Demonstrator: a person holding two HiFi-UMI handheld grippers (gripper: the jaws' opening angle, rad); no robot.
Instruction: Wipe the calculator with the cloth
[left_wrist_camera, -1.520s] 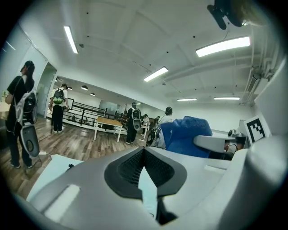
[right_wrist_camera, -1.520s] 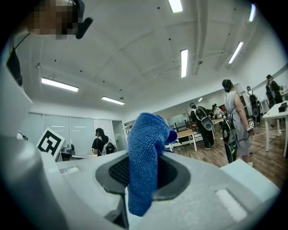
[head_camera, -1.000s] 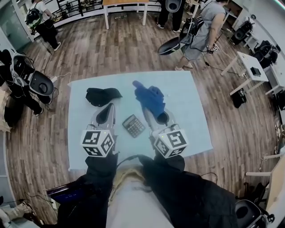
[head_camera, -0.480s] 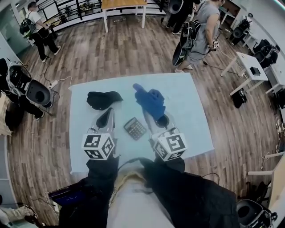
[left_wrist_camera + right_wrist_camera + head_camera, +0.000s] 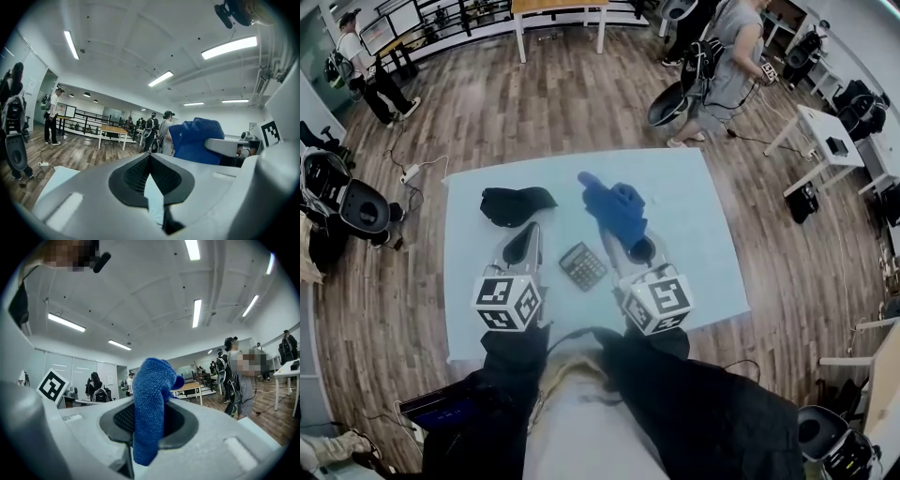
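A dark calculator (image 5: 582, 265) lies flat on the light blue table (image 5: 694, 225), between my two grippers. My right gripper (image 5: 617, 230) is to its right, shut on a blue cloth (image 5: 614, 206) that bunches up past the jaws. In the right gripper view the blue cloth (image 5: 152, 404) stands pinched between the jaws of the right gripper (image 5: 146, 437) and is raised off the table. My left gripper (image 5: 532, 225) hovers left of the calculator. In the left gripper view the left gripper (image 5: 150, 159) is shut on nothing, and the blue cloth (image 5: 194, 140) shows to its right.
A black cloth (image 5: 514, 203) lies on the table beyond the left gripper. Several people stand and walk on the wooden floor around the table, one (image 5: 727, 66) near its far right corner. White desks (image 5: 825, 141) stand at the right.
Both grippers, the cloth and the calculator stay where they were. Only the people in the background have moved.
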